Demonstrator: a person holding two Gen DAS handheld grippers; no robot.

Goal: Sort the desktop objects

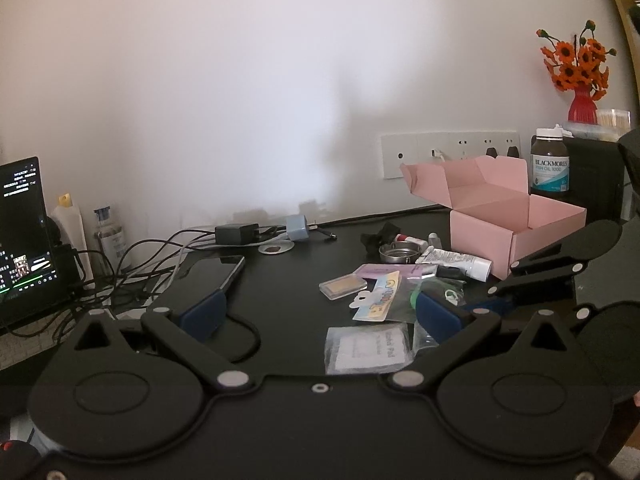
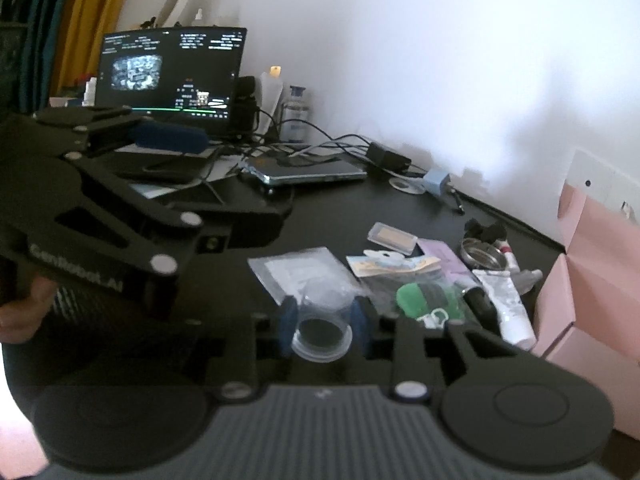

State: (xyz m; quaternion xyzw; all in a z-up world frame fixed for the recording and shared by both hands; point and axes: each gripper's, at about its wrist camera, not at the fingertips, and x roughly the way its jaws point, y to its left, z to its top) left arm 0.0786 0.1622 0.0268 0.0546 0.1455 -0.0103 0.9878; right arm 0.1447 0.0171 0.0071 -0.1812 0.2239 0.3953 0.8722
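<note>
- Bare black tabletop [image 1: 280,280] lay open in the middle, between the phone [image 1: 216,270] and the heap of small packets [image 1: 376,300].
- Tangled cables [image 1: 132,264] and a charger brick [image 1: 236,234] crowded the back left by the laptop screen [image 1: 24,236].
- The open pink box [image 1: 516,224] walled off the right side, a supplement bottle [image 1: 550,164] standing behind it.
- The left tongs [image 2: 168,140] hung across the left approach in the right wrist view.

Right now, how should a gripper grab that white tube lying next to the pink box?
Grip the white tube across its middle, coming from above. It lies flat on the desk, with its long sides showing. The pink box crowds one side and a black stick another, so sideways looks tight. The left gripper is open; the right gripper holds a clear cup.
</note>
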